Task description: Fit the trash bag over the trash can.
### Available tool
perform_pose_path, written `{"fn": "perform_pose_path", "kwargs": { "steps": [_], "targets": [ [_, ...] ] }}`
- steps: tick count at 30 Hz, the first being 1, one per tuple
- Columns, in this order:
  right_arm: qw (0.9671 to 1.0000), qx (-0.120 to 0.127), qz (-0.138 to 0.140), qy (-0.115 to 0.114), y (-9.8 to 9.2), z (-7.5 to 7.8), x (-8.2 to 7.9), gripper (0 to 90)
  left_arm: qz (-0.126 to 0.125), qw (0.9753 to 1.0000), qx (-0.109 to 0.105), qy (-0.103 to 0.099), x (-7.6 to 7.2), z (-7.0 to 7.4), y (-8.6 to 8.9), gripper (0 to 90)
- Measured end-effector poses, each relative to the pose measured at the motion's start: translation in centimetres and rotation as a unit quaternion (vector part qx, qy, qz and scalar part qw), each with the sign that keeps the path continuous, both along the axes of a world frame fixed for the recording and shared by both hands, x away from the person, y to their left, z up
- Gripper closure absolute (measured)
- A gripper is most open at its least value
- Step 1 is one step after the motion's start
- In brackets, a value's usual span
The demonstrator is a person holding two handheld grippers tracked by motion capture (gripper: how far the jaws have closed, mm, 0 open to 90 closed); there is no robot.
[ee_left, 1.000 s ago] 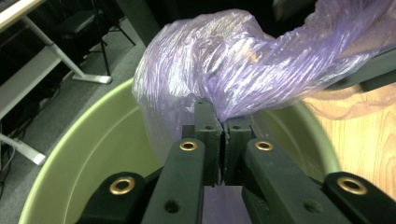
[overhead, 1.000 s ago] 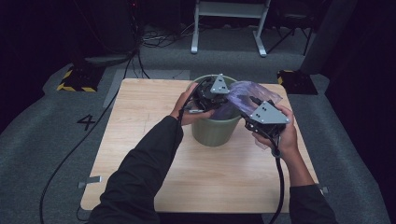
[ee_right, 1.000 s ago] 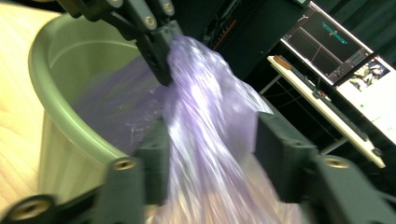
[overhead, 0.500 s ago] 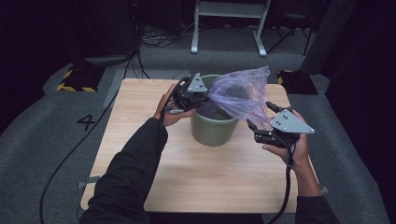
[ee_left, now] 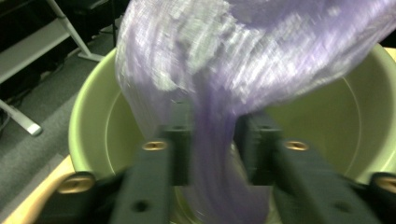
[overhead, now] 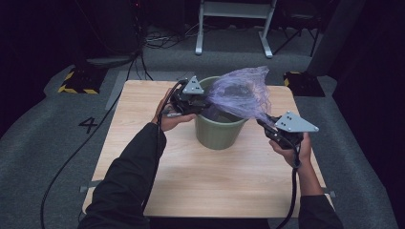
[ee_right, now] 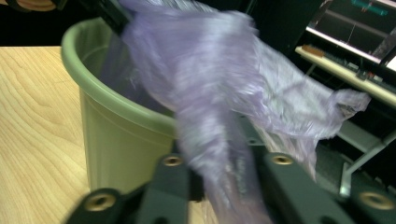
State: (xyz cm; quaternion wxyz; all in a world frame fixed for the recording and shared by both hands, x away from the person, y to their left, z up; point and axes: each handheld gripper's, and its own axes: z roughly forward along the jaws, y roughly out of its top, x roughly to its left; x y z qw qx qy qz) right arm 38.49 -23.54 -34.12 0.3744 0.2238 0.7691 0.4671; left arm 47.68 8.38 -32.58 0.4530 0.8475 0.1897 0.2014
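left tool (overhead: pixel 203 102): clamped, raised | right tool (overhead: pixel 265 125): clamped, drawn outward

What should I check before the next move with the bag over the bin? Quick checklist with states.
1. left gripper holds the purple bag: ok, plastic runs between its jaws at the bin's near rim.
2. right gripper holds the bag: ok, a bunched strand sits between its jaws.
3. Bag spread open between the two grippers: not ok, it is bunched and crumpled above the green bin.
4. Bag mouth over the bin rim: not ok, no edge is folded over the rim.
5. Bin upright on the table: ok.
6. Bag free of tears: cannot tell, both gripper views are blurred.
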Motion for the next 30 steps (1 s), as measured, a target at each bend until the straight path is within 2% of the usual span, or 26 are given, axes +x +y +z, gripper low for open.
{"fn": "perform_pose_path", "kwargs": {
  "steps": [1, 3, 7, 9, 12, 15, 18, 20, 21, 25, 27, 28, 30],
  "targets": [
    [1.0, -0.001, 0.002, -0.006, 0.1, 0.1, -0.2, 85.4, 0.009, 1.0, -0.001, 0.001, -0.2, 0.0, 0.0, 56.5],
    [0.9999, -0.003, 0.012, -0.009, 0.4, 0.4, -0.6, 87.3, 0.004, 0.9999, -0.011, 0.004, -0.9, 0.1, 0.1, 40.7],
    [0.9992, -0.031, 0.02, -0.016, 1.5, 0.9, -1.1, 88.5, -0.005, 0.9993, -0.035, -0.014, -2.5, 1.2, 0.5, 22.2],
    [0.9987, -0.039, 0.024, -0.019, 2.0, 1.1, -1.3, 89.1, -0.014, 0.9985, -0.047, -0.027, -3.3, 1.8, 0.6, 20.2],
    [0.9981, -0.047, 0.032, -0.023, 2.9, 1.5, -1.4, 89.4, -0.029, 0.9977, -0.038, -0.049, -4.4, 2.6, 0.1, 19.9],
    [0.997, -0.057, 0.047, -0.023, 3.8, 1.7, -1.4, 89.4, -0.045, 0.9969, -0.029, -0.058, -5.0, 2.9, -0.8, 20.6],
    [0.9959, -0.066, 0.056, -0.022, 4.7, 1.9, -1.5, 88.7, -0.05, 0.9964, -0.024, -0.064, -5.3, 2.8, -2.1, 28.8],
    [0.9951, -0.074, 0.063, -0.022, 5.1, 1.9, -1.7, 88.3, -0.063, 0.9957, -0.021, -0.064, -5.3, 2.7, -2.7, 33.7],
    [0.9949, -0.074, 0.065, -0.021, 5.2, 1.9, -1.7, 88.3, -0.063, 0.9955, -0.013, -0.07, -5.3, 2.6, -3.1, 43.2],
    [0.9946, -0.073, 0.071, -0.018, 5.5, 1.8, -2.1, 84.8, -0.064, 0.995, 0.013, -0.075, -5.1, 2.3, -3.6, 71.9],
    [0.995, -0.065, 0.074, -0.018, 5.4, 1.8, -2.2, 82.3, -0.062, 0.9946, 0.016, -0.082, -5.1, 2.2, -3.3, 85.9],
    [0.9953, -0.06, 0.073, -0.018, 5.3, 1.7, -2.3, 80.3, -0.062, 0.9945, 0.012, -0.084, -5.2, 2.2, -3.0, 89.4],
    [0.9957, -0.045, 0.08, -0.011, 5.0, 1.5, -2.5, 74.7, -0.067, 0.9941, 0.008, -0.085, -5.4, 2.1, -2.3, 89.9]
  ]
}}
